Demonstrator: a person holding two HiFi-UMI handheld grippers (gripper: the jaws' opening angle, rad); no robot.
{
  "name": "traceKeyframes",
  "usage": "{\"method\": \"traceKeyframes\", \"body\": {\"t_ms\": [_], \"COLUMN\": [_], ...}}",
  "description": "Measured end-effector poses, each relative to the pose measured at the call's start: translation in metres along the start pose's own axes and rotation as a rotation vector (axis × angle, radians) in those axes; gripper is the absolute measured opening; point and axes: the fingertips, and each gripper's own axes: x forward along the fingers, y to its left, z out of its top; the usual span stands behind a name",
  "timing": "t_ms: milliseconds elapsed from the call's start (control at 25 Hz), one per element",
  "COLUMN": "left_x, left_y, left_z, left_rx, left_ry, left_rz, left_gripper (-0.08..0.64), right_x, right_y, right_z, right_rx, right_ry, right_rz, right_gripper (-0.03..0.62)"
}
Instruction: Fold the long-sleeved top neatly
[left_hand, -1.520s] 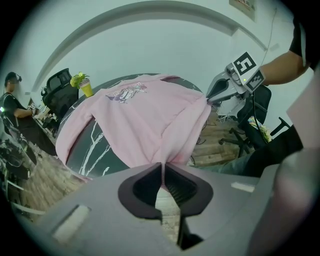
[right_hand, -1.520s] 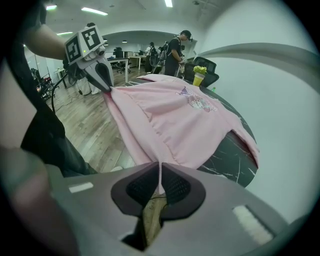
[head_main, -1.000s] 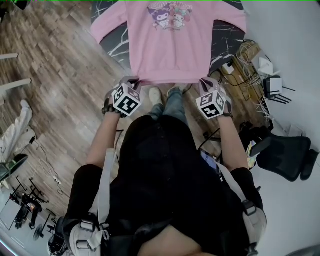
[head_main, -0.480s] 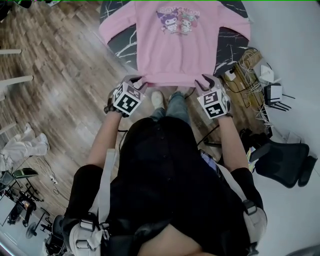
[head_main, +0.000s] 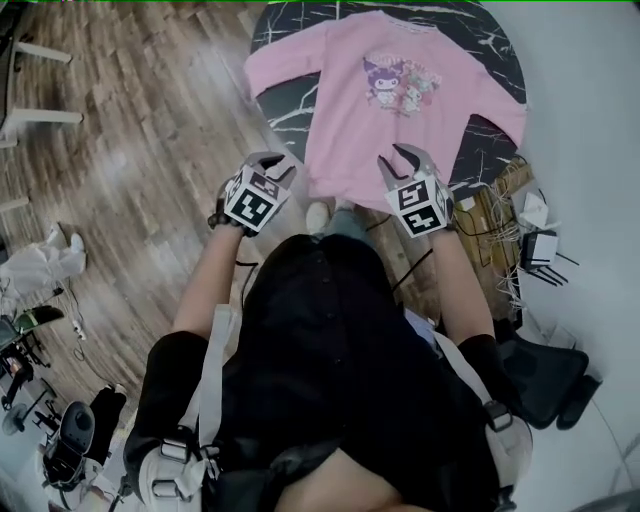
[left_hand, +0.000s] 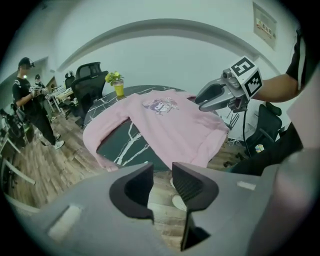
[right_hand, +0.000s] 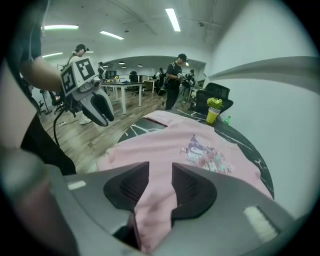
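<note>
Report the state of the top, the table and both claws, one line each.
pink top: unfolded, spread flat, print up, hem at the table's near edge.
table: partly covered by the top.
left claw: open, jaws have just been opening, nothing between them.
right claw: open, jaws have just been opening, pink cloth shows in the gap, pads not pressing on it.
</note>
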Motion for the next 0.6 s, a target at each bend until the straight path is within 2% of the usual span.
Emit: {"method": "traceKeyframes", "body": {"t_ms": [200, 360, 600], "left_x": [-0.008, -0.007, -0.002], "left_y": [0.026, 0.045, 0.086], "left_z": [-0.002, -0.004, -0.026], "left_rx": [-0.093, -0.141, -0.224], "left_ry": [0.012, 0.013, 0.014], "left_rz": [0.066, 0.108, 0.132], "left_gripper": [0.125, 0.125, 0.124], "right_x": [0.025, 0.050, 0.083], "right_y": [-0.006, -0.002, 0.004], "right_z": [0.039, 0.053, 0.078], "right_rx": [-0.053, -0.094, -0.118], "right_ry": [-0.037, -0.031, -0.010], "right_rz": [0.095, 0.175, 0.219], "right_gripper": [0.144, 0.144, 0.143]}}
